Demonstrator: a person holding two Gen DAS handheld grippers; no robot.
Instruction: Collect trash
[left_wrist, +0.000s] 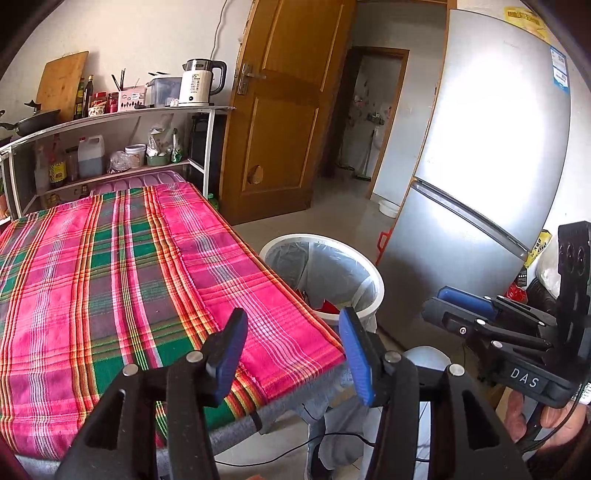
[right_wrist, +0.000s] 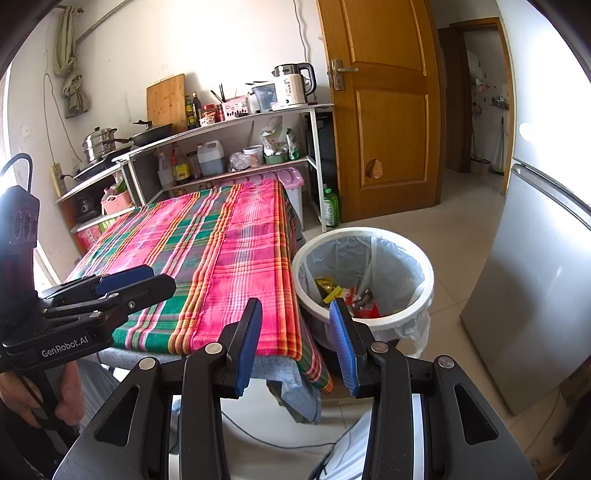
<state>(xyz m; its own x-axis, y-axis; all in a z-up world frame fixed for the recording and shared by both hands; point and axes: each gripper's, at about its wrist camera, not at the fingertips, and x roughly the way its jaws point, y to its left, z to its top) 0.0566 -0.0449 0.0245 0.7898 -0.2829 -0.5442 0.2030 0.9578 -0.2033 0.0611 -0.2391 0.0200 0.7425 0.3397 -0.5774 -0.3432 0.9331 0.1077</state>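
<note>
Right claw (right_wrist: 295, 339) spread, empty; left claw (left_wrist: 291, 350) likewise. Trash bin (right_wrist: 421, 258) on floor, just beside bench (right_wrist: 207, 251), ahead-right of both. Wrappers (right_wrist: 347, 295) inside. Right claw judged nearer.

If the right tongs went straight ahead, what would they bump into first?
Probably the near corner of the tablecloth, or the bin just right of it. The right tongs point at the gap where they meet; depth is unclear.

Both wrist cams face fwd, share table (left_wrist: 110, 266) & bin (right_wrist: 364, 236).
</note>
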